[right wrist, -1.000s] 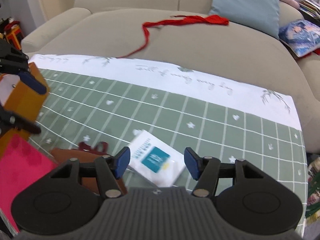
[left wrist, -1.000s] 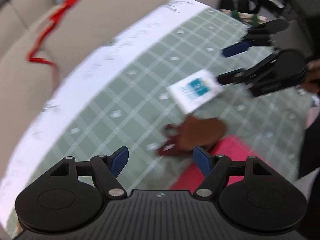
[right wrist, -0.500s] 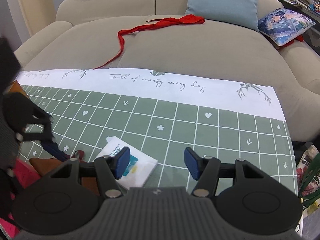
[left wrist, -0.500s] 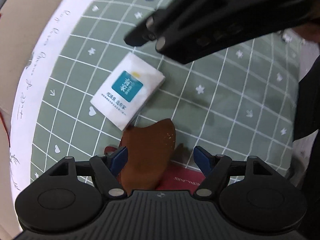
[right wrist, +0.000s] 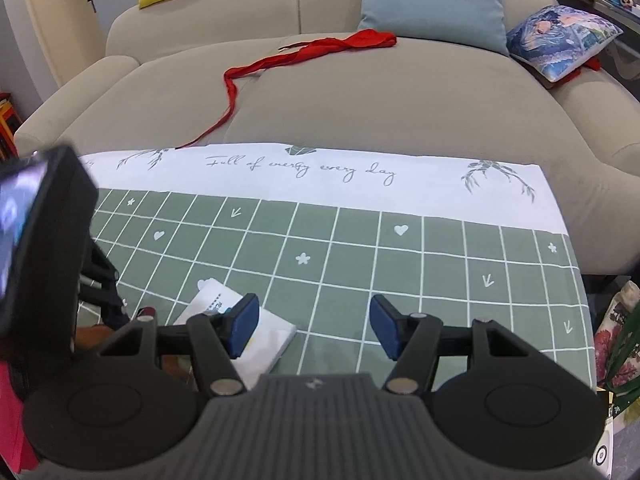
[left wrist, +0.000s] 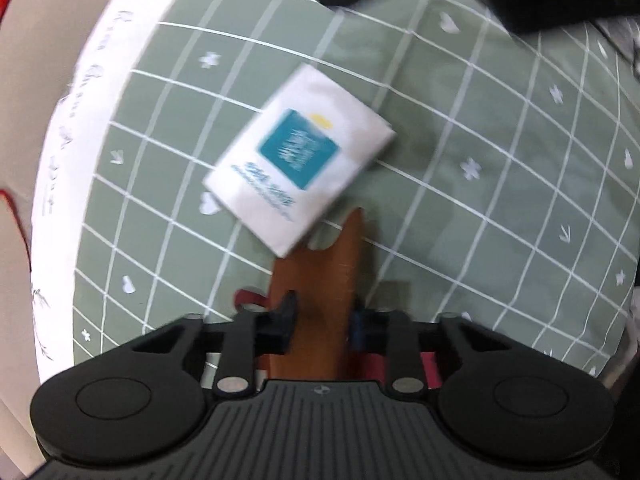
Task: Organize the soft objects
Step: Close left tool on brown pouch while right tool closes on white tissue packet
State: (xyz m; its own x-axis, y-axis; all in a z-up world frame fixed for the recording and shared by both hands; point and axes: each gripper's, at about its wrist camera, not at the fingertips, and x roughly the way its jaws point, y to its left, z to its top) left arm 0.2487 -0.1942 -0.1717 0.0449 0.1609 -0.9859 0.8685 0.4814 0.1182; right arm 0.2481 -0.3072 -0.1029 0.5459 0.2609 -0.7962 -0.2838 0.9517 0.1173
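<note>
As its jaws have just been closing, left gripper (left wrist: 322, 318) pinches smooth brown pouch (left wrist: 320, 280) | right gripper (right wrist: 314, 326) wide, empty | glossy white tissue pack (left wrist: 298, 160) flat on checked cloth (left wrist: 480, 200).

Left gripper closed in on a held piece; right gripper apart and empty.

Left gripper (left wrist: 322, 318) points steeply down at the surface; its jaws have just been closing, and both pads press the sides of the brown leather piece (left wrist: 320, 280) standing between them. Right gripper (right wrist: 314, 326) is angled downward and forward, its blue pads (right wrist: 245, 326) set well apart with nothing between them. Left gripper's black body shows at the left edge of the right wrist view, close beside the right gripper.
</note>
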